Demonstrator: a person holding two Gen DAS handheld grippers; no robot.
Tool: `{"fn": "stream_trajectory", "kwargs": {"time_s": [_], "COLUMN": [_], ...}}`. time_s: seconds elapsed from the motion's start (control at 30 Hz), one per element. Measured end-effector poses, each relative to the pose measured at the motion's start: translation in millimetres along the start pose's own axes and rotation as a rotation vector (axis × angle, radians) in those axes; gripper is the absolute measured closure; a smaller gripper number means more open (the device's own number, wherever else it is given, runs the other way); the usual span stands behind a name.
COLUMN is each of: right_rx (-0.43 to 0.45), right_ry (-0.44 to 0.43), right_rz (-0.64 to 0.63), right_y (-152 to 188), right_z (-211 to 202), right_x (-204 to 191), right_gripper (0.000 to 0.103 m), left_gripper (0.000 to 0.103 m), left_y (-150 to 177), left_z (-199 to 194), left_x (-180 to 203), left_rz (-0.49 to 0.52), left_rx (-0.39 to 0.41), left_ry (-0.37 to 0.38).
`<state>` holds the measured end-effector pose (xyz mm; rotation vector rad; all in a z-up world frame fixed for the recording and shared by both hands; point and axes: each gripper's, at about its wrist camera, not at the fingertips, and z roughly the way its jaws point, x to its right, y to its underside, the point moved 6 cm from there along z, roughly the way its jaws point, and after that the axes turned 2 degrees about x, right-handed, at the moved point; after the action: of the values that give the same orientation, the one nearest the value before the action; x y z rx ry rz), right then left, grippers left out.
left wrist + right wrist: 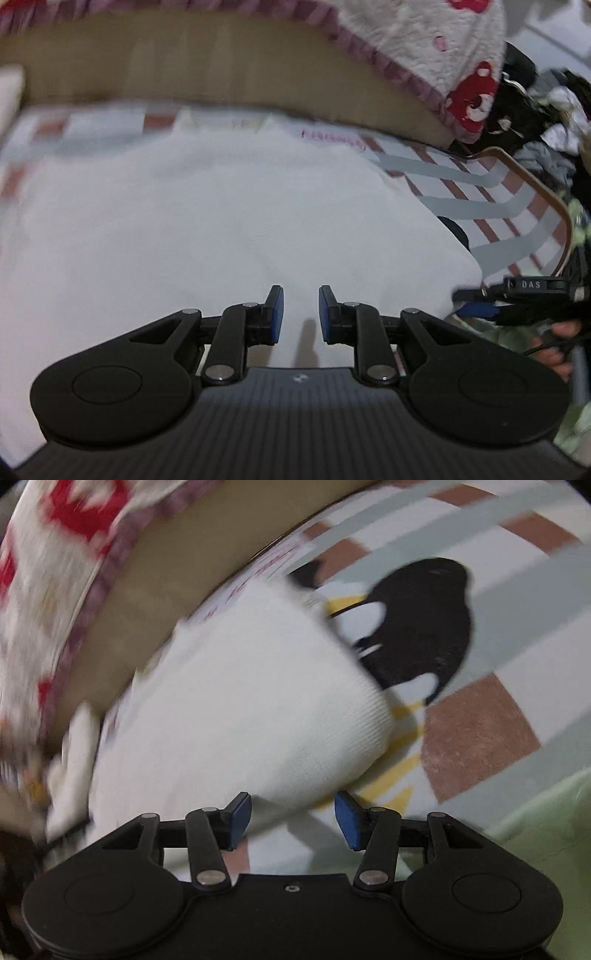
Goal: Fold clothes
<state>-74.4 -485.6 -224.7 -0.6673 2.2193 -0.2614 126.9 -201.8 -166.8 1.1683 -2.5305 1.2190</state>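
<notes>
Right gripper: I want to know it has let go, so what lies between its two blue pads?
Nothing is held: in the right wrist view the right gripper stands open, with only the white garment edge and checked bedsheet behind the gap.

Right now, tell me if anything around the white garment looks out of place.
Nothing on the white garment itself; it lies flat and folded on the patterned sheet. Off the sheet's edge, a jumbled heap of dark clothes sits unsorted. Both grippers' fingers are empty.
</notes>
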Motion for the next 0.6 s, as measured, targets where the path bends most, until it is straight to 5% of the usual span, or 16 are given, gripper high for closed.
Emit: {"fn": "stream_trajectory", "kwargs": {"time_s": [0.1,0.3,0.37,0.43,0.6], "right_rx": [0.144,0.216,0.208,0.206,0.251], "right_ry": [0.024,-0.038,-0.015,0.008,-0.058], "right_rz": [0.021,0.043,-0.043,-0.14,-0.425], "right_y": [-1,-6,-10,-15,-31], "right_z": [0,12,22,29,3], "right_x": [4,-3,-16,-28,-86], "right_gripper": [0.041,0.031,0.069,0.086,0.089], "left_gripper": [0.084,0.082,0.082,0.082,0.084], "left_y": [13,42,45,42,24], "left_z": [15,21,20,16,-24], "left_x": [-5,-10,-12,-14,-37], "left_rz": [-0.083,-0.175,-0.193,-0.191,-0.209], "left_rx": [-0.045,-0.127,-0.132,-0.122,-0.091], "left_ry": [-0.023,-0.076,-0.073,-0.076,-0.144]}}
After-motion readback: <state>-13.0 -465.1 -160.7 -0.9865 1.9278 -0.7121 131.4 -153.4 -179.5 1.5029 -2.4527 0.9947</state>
